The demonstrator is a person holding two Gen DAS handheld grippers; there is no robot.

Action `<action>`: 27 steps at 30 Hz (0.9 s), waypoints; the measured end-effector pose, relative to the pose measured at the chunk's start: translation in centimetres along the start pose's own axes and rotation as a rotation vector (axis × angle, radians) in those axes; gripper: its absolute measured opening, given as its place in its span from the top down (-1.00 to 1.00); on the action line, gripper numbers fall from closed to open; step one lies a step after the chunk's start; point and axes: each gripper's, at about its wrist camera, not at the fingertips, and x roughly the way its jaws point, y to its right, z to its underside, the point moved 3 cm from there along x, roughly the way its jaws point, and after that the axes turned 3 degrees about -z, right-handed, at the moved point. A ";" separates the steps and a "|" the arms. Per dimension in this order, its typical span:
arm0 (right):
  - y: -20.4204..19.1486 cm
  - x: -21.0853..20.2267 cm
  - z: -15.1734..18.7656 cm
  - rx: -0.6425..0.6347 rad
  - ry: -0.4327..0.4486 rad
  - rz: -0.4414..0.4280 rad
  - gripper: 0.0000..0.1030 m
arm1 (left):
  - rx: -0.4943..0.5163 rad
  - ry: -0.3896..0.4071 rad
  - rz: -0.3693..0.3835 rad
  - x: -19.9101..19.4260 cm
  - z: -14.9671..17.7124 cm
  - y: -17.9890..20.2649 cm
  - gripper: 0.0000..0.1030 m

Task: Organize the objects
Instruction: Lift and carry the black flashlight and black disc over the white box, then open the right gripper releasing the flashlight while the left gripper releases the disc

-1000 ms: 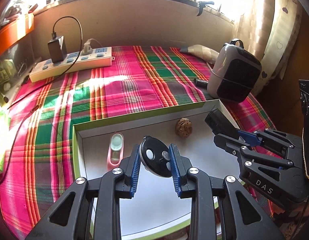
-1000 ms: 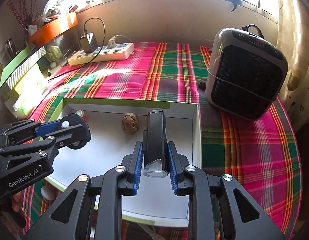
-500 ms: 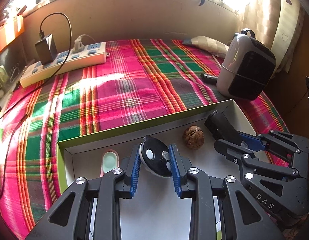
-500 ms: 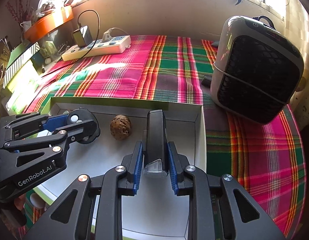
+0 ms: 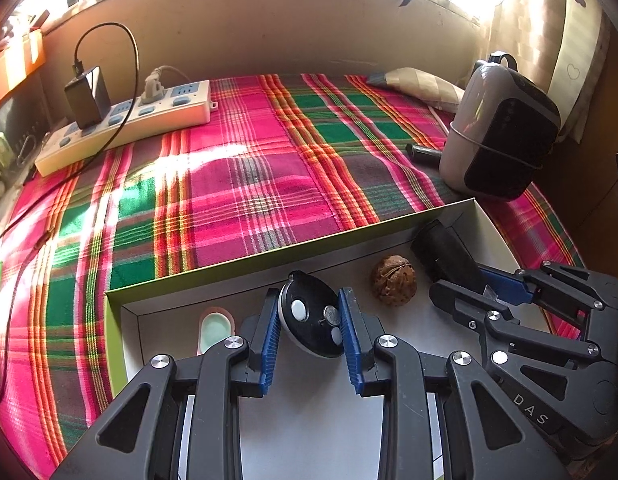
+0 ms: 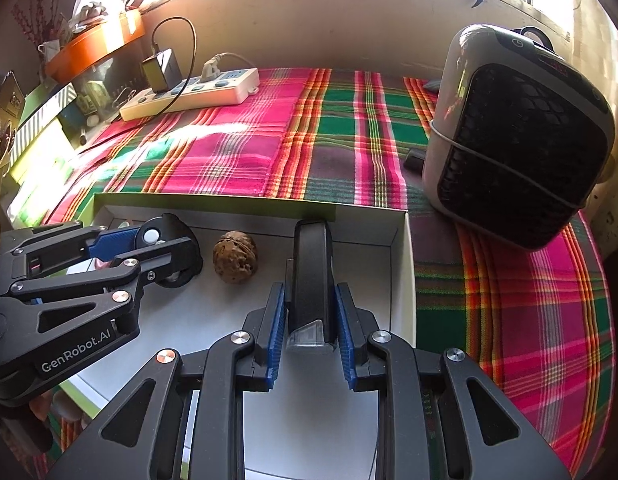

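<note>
A shallow white box with a green rim (image 5: 269, 254) (image 6: 405, 264) lies on the plaid cloth. My left gripper (image 5: 311, 328) (image 6: 143, 246) is shut on a black oval device with white buttons (image 5: 311, 320) (image 6: 151, 236), held over the box's left part. My right gripper (image 6: 311, 312) (image 5: 469, 280) is shut on a long black bar-shaped device (image 6: 311, 276) (image 5: 445, 250) over the box's right part. A brown walnut (image 5: 394, 285) (image 6: 234, 255) rests on the box floor between the two grippers. A small pink case with a pale green inset (image 5: 213, 330) lies by the box's left wall.
A grey and black heater (image 5: 497, 136) (image 6: 517, 140) stands right of the box, close to its far right corner. A white power strip (image 5: 125, 128) (image 6: 193, 94) with a black charger lies at the back left. A small dark tube (image 5: 423, 153) lies beside the heater.
The left gripper with the oval device has shifted toward the box's far wall; the walnut and the right gripper now look nearer. The right gripper moved slightly toward the heater. Both grips stay the same.
</note>
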 end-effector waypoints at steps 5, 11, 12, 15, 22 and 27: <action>-0.1 0.0 0.0 -0.003 0.004 0.004 0.51 | -0.002 0.000 0.000 0.0 0.0 0.0 0.48; 0.0 0.0 0.0 0.004 0.008 0.011 0.51 | -0.003 -0.003 -0.002 0.1 -0.1 -0.1 0.47; 0.1 -0.1 0.0 0.005 0.009 0.010 0.51 | -0.005 -0.003 -0.005 0.1 -0.1 -0.1 0.47; 0.0 0.0 -0.1 0.004 0.009 0.010 0.51 | -0.005 -0.006 -0.010 0.2 -0.2 -0.1 0.44; -0.1 -0.2 -0.1 0.005 0.012 0.009 0.35 | -0.019 -0.009 -0.009 0.2 -0.1 -0.2 0.37; -0.2 -0.3 -0.1 0.005 0.014 0.007 0.24 | -0.021 0.002 -0.005 -0.2 -0.1 -0.4 0.31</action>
